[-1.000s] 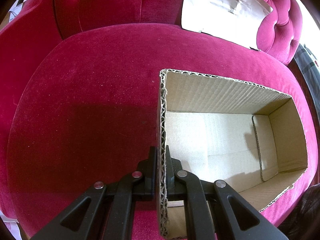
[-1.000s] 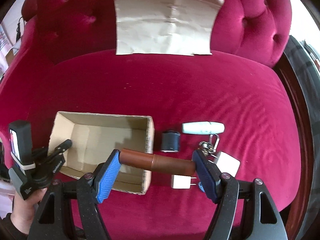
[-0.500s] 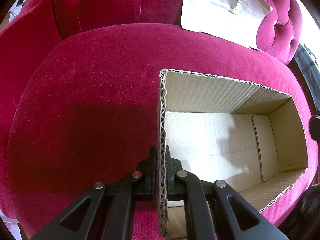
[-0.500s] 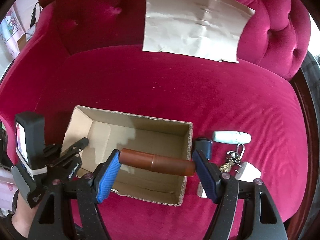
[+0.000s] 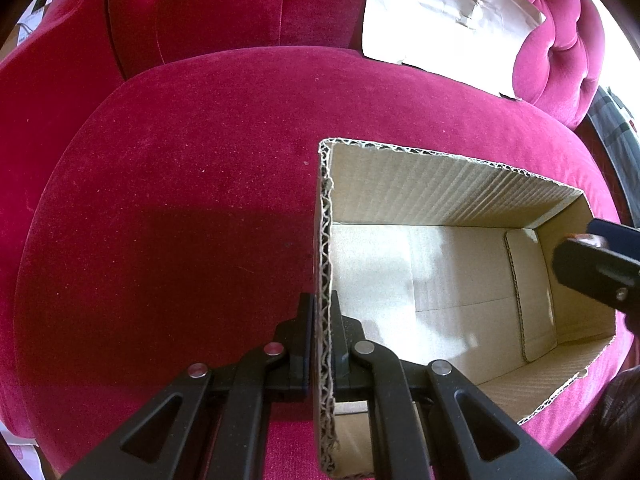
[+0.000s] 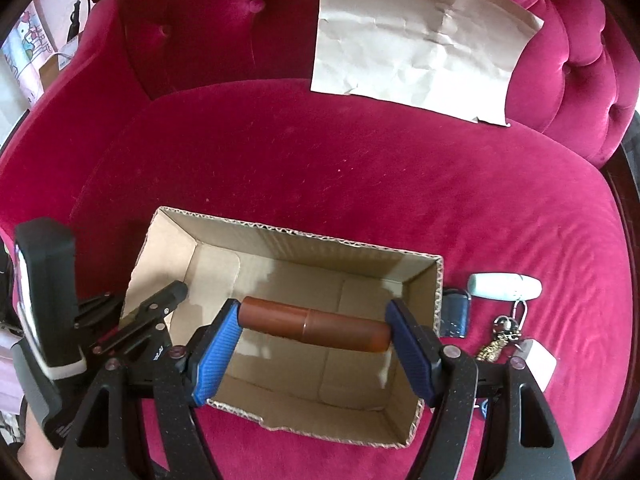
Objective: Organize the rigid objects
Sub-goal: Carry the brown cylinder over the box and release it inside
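Note:
An open, empty cardboard box sits on the crimson velvet sofa seat. My left gripper is shut on the box's short end wall, one finger inside and one outside; in the right wrist view the left gripper shows at the box's left end. My right gripper is shut on a brown cylinder, gripped end to end between the blue pads and hanging crosswise over the box's opening. One of its fingers enters the left wrist view over the box's far end.
Right of the box lie a pale tube, a small dark blue item, a bunch of keys and a white plug. A creased sheet of brown paper leans on the tufted backrest. A hand holds the left gripper at bottom left.
My right gripper has carried the brown cylinder leftward and lower, from beside the box's right wall to over its opening. It now appears in the left wrist view. The left gripper has kept still.

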A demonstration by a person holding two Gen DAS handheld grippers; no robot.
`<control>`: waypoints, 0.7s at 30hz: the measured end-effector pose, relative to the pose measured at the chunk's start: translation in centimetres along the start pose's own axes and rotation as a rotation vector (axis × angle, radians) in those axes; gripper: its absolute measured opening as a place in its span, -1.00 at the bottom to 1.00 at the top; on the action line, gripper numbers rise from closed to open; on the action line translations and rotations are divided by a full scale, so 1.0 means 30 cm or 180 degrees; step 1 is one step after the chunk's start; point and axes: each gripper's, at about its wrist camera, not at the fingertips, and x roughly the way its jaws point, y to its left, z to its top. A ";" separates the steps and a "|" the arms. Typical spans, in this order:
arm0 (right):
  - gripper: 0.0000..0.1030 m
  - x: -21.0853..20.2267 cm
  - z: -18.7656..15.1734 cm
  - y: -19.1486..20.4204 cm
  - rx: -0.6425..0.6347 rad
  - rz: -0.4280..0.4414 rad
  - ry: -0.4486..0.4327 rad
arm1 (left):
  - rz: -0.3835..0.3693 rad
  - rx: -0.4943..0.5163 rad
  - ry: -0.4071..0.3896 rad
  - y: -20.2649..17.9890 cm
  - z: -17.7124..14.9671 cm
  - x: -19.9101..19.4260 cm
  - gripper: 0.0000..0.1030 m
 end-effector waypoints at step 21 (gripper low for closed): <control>0.95 0.005 0.009 0.025 -0.0124 -0.0102 -0.0071 | 0.0011 0.0009 -0.0001 -0.005 0.000 0.001 -0.88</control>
